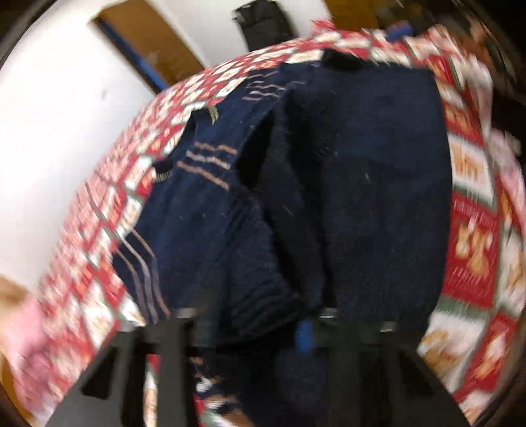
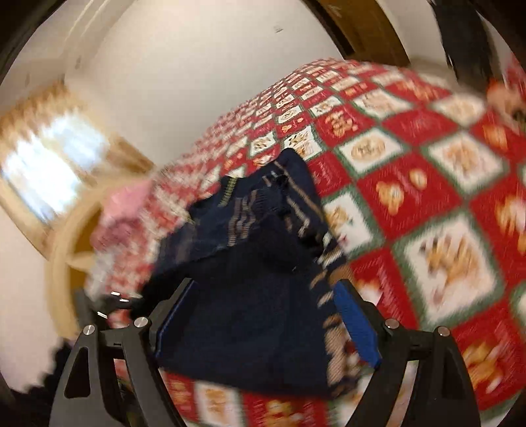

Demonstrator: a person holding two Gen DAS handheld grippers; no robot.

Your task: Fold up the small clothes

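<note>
A navy knit sweater (image 1: 355, 184) with thin tan stripes lies folded on a red, white and green Christmas tablecloth (image 1: 473, 249). In the left wrist view my left gripper (image 1: 246, 325) sits at the sweater's near edge, its jaws close together with a bunched ribbed fold of the sweater pinched between them. A blue pad (image 1: 304, 335) presses against the knit. In the right wrist view the same sweater (image 2: 250, 322) runs away from me, and my right gripper (image 2: 263, 312) stands wide open just over its near end, one finger on each side. Both views are motion-blurred.
A pink garment (image 2: 121, 210) lies at the cloth's left edge, beyond the sweater. A black object (image 1: 259, 23) stands past the table's far side. Behind are a white wall, a bright window (image 2: 49, 164) and brown wooden furniture (image 1: 154, 36). Patterned cloth (image 2: 427, 184) stretches to the right.
</note>
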